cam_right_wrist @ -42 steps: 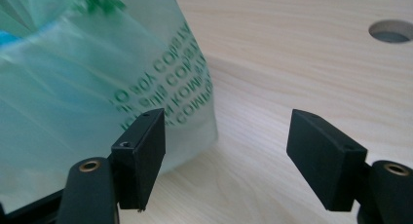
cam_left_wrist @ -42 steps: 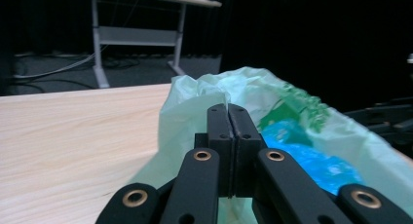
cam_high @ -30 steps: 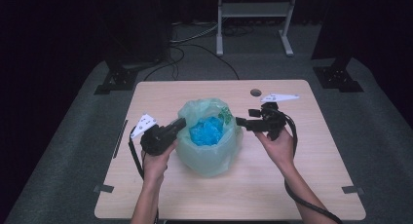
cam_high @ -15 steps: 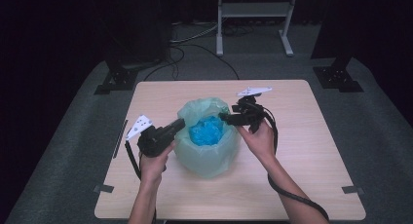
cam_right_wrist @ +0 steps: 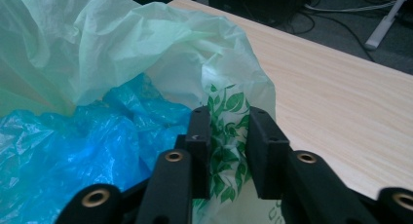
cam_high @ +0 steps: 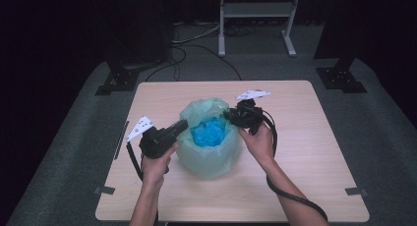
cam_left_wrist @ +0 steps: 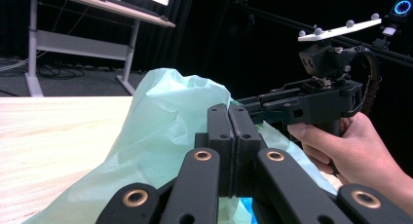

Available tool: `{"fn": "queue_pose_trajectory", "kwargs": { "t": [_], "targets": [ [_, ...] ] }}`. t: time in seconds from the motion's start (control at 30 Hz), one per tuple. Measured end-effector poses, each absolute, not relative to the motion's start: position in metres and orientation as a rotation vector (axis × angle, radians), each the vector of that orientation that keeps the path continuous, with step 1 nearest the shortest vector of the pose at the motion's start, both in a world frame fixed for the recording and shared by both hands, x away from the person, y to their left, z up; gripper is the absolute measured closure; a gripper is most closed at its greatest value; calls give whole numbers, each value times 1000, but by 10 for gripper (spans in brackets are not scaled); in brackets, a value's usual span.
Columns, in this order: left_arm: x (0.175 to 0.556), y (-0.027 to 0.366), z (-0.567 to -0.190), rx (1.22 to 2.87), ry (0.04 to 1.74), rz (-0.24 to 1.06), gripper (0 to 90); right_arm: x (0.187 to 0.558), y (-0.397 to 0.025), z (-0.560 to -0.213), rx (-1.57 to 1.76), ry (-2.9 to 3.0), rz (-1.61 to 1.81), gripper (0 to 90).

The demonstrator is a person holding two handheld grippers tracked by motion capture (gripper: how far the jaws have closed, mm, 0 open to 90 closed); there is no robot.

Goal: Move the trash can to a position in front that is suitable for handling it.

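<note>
A pale green plastic bag (cam_high: 209,157) stands open in the middle of the wooden table (cam_high: 295,186), with a crumpled blue bag (cam_high: 209,132) inside it. My left gripper (cam_high: 183,125) is at the bag's left rim, jaws shut (cam_left_wrist: 229,121) on the green film (cam_left_wrist: 160,117). My right gripper (cam_high: 227,115) is at the right rim. Its jaws (cam_right_wrist: 229,126) stand open, one on either side of the leaf-printed edge (cam_right_wrist: 229,104) of the green bag (cam_right_wrist: 122,44), with the blue bag (cam_right_wrist: 73,141) just to their left. In the left gripper view the right gripper (cam_left_wrist: 243,106) reaches in from the right.
Bare table lies right of the bag (cam_right_wrist: 341,87) and along the front edge. A dark strip (cam_high: 120,140) lies at the table's left edge. Black stand feet (cam_high: 118,81) and cables (cam_high: 196,44) sit on the floor behind, along with a grey desk frame (cam_high: 255,10).
My right gripper has moved left, from over the table's right part to the bag's right rim. My left gripper has kept its hold on the left rim.
</note>
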State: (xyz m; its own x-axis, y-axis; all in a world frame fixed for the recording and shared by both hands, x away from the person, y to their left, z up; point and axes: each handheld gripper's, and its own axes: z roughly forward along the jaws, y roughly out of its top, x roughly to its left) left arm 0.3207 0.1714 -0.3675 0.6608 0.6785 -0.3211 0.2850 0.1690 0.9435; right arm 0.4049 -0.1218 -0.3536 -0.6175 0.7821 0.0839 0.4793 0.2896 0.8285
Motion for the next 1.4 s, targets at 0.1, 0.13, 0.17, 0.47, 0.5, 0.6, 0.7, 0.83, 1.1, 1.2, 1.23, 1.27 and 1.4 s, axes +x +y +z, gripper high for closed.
{"fn": "queue_pose_trajectory", "kwargs": {
  "t": [0.1,0.13,0.17,0.47,0.5,0.6,0.7,0.83,1.1,1.2,1.23,1.27,1.4],
  "targets": [
    [321,172,-367,1414,868,333,897,404,-121,-351,1128,2215,1251,783],
    [321,172,-367,1413,868,331,898,403,-121,-350,1118,2204,1252,807],
    [321,172,-367,1413,868,331,898,403,-121,-350,1118,2204,1252,807],
    [320,173,-366,1395,862,326,898,397,-121,-337,1066,2140,1286,885],
    [320,173,-366,1395,862,326,897,397,-121,-337,1066,2140,1286,885],
    [319,171,-365,1392,855,323,897,393,-120,-330,1045,2151,1318,893],
    [318,169,-364,1391,848,321,897,392,-119,-328,1039,2163,1343,893],
    [317,165,-364,1394,839,318,897,391,-117,-324,1038,2210,1403,895],
    [318,154,-366,1423,826,311,897,389,-108,-318,1043,2315,1494,895],
    [318,149,-368,1436,821,307,897,388,-107,-317,1047,2332,1529,895],
    [318,148,-368,1443,817,308,897,387,-105,-314,1047,2347,1551,896],
    [318,146,-369,1442,819,303,897,387,-104,-313,1041,2354,1553,895],
    [318,141,-370,1459,812,303,897,387,-101,-311,1045,2381,1586,895]
  ]
}}
